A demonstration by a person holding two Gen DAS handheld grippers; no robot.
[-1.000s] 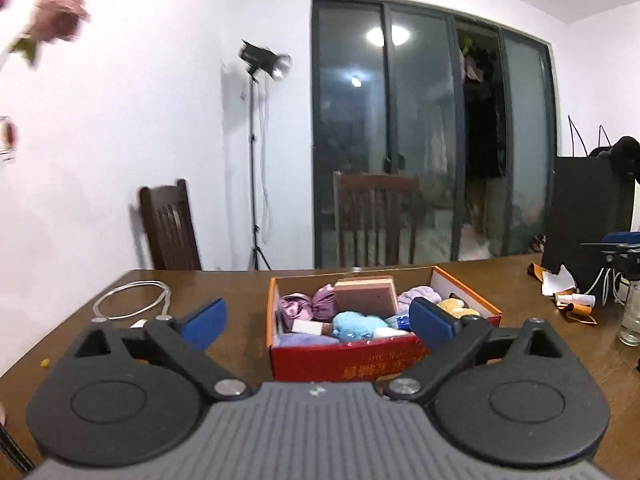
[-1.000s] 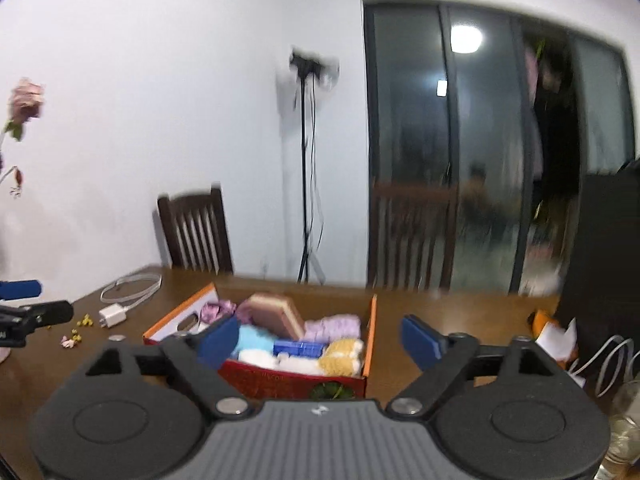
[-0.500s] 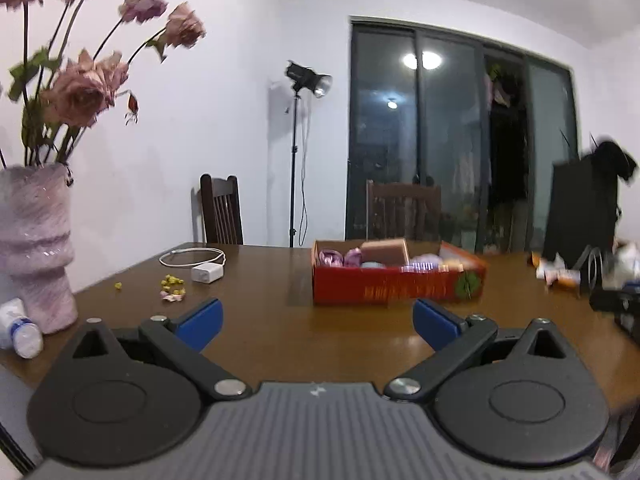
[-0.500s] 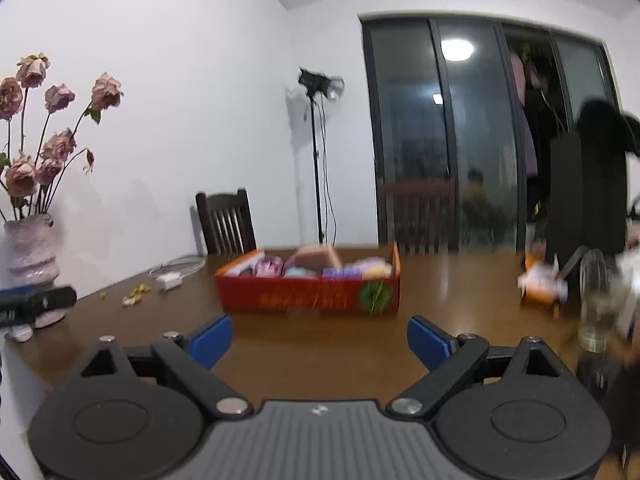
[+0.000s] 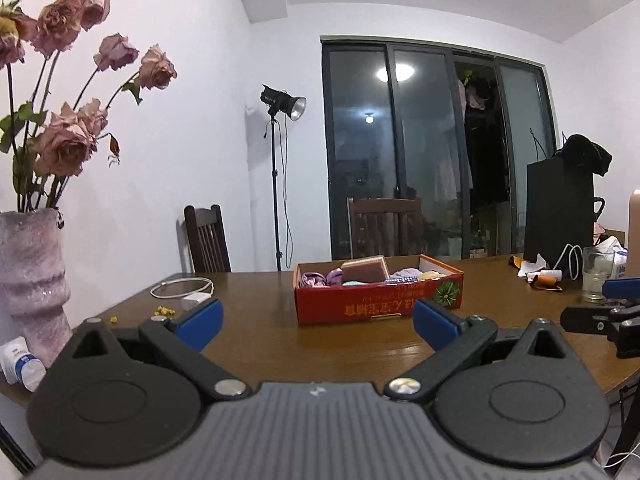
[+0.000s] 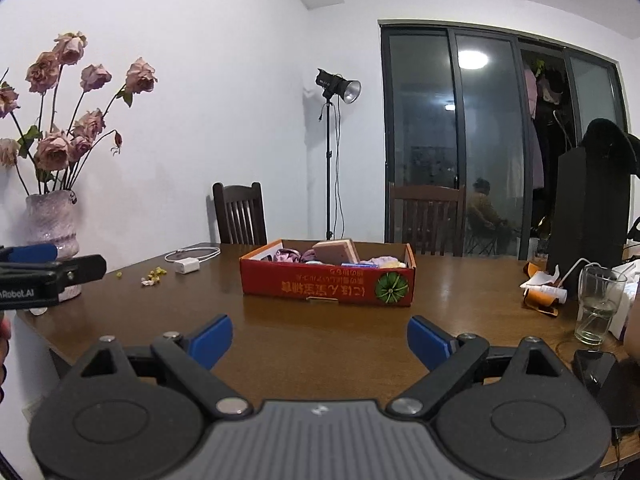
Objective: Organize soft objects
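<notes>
Straight ahead in the left wrist view, a shallow red cardboard box (image 5: 378, 300) sits on the glossy brown wooden surface (image 5: 280, 336), open at the top, with printed characters and a green round emblem on its near wall. Inside it lie the soft objects (image 5: 360, 276): crumpled purple cloth at the left, a pale blue piece, a brown-and-pink block sponge (image 5: 366, 270) tilted upright in the middle, and lilac and yellow knitted lumps at the right. The left tongs (image 5: 318, 318) stand spread wide with nothing between their blue pads, well short of the box. At the left edge a rough, ribbed pink vase (image 5: 30, 280) holds wilted pink roses, with a small white bottle (image 5: 20, 364) lying at its foot. A coiled white cable with its charger (image 5: 186, 292) lies beyond. At the right a clear drinking glass (image 5: 596, 276) stands, and the right gripper's side shows near it.

From the right wrist view, the same box (image 6: 326, 280) appears nearer the middle, its contents (image 6: 320, 256) partly hidden by the near wall; the sponge (image 6: 336, 251) rises above the rim. The right tongs (image 6: 320, 338) are spread wide and empty, having just opened a little further. Only this view shows a dark phone-like slab (image 6: 596, 364) on the surface at the lower right and a person's reflection in the glass door (image 6: 484, 208).
</notes>
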